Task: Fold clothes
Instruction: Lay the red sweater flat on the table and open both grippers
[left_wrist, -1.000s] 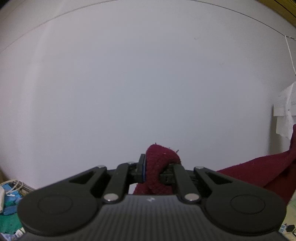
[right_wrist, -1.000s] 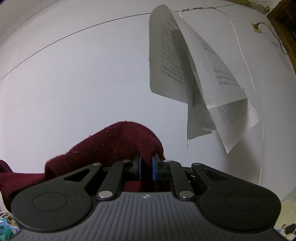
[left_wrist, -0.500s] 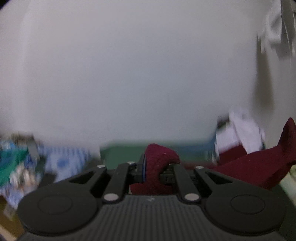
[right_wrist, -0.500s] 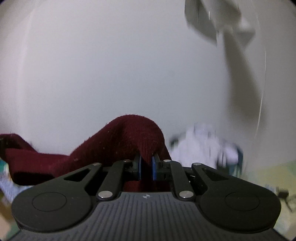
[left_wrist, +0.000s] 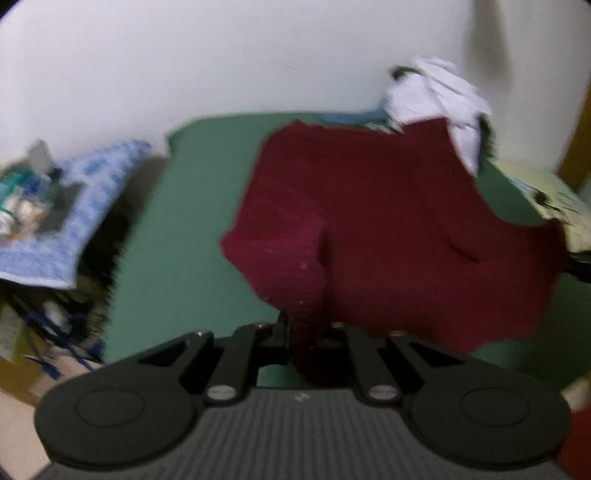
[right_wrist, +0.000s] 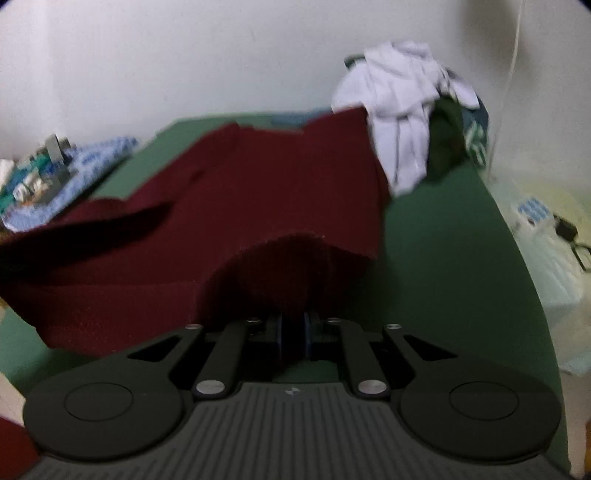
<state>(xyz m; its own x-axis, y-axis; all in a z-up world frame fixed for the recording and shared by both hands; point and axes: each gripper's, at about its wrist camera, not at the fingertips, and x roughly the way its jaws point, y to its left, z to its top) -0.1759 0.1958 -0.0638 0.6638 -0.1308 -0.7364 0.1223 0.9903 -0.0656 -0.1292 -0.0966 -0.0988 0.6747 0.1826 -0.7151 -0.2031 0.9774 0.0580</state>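
Note:
A dark red knitted garment (left_wrist: 388, 229) (right_wrist: 258, 192) spreads out over a green tabletop (left_wrist: 177, 229) (right_wrist: 450, 258). My left gripper (left_wrist: 308, 334) is shut on one corner of it, the cloth bunched between the pads. My right gripper (right_wrist: 293, 334) is shut on another edge, which arches up just above its fingers. Both grippers point down at the table, with the garment stretched away from them. The picture is blurred by motion.
A heap of white and dark green clothes (right_wrist: 410, 110) (left_wrist: 439, 103) lies at the far right of the table by the white wall. A blue patterned cloth with small items (left_wrist: 74, 206) (right_wrist: 55, 173) sits to the left. Pale bags (right_wrist: 546, 236) lie at the right.
Both grippers have dropped from up against the wall and tipped downward. The garment, held hanging in the air before, now spreads over the green table.

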